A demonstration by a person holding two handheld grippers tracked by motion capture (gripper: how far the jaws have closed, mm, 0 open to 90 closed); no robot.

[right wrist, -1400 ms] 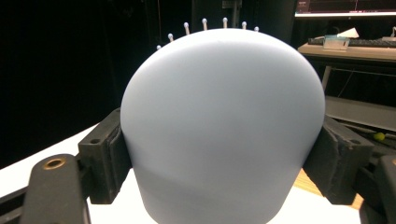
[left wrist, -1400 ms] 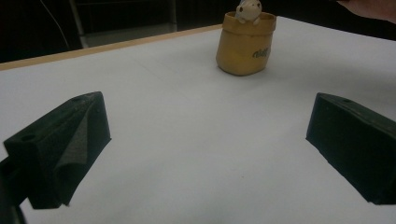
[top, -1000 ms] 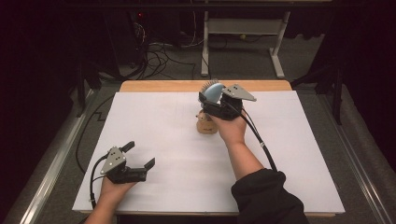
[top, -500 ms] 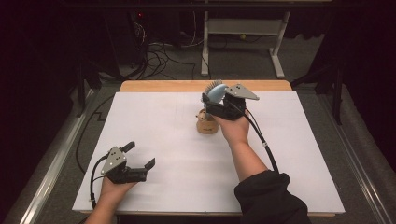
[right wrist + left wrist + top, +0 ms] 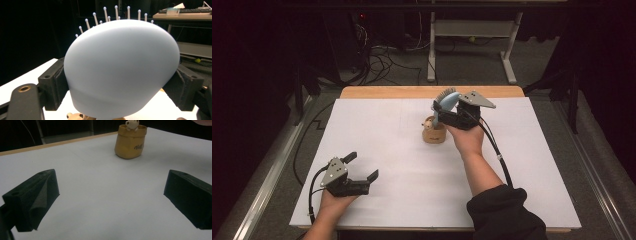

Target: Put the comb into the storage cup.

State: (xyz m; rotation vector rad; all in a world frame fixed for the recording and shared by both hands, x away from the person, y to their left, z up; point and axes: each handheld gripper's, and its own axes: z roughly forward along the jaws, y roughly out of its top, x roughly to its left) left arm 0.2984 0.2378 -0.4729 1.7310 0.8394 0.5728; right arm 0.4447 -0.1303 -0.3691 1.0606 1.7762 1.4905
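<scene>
My right gripper (image 5: 443, 108) holds a light blue hairbrush (image 5: 447, 98) head-up over a tan cup (image 5: 434, 135) at the table's far middle. The brush handle runs down into the cup. In the right gripper view the brush's rounded back (image 5: 120, 67) sits between the jaws of the right gripper (image 5: 120, 83), with bristles poking up behind. The jaws have just been opening, and I see no gap at either pad. My left gripper (image 5: 362, 166) rests open near the front left, nothing between its jaws. From the left gripper (image 5: 110, 200), the cup (image 5: 130, 143) stands ahead with a small toy animal (image 5: 132, 124) in it.
White paper (image 5: 392, 165) covers the wooden table (image 5: 412, 92). Each gripper trails a black cable toward the front edge. A desk frame (image 5: 472, 35) and loose cables (image 5: 382, 60) lie on the dark floor beyond the table.
The right gripper and the brush have shifted slightly over the cup. The left gripper has stayed where it was.
</scene>
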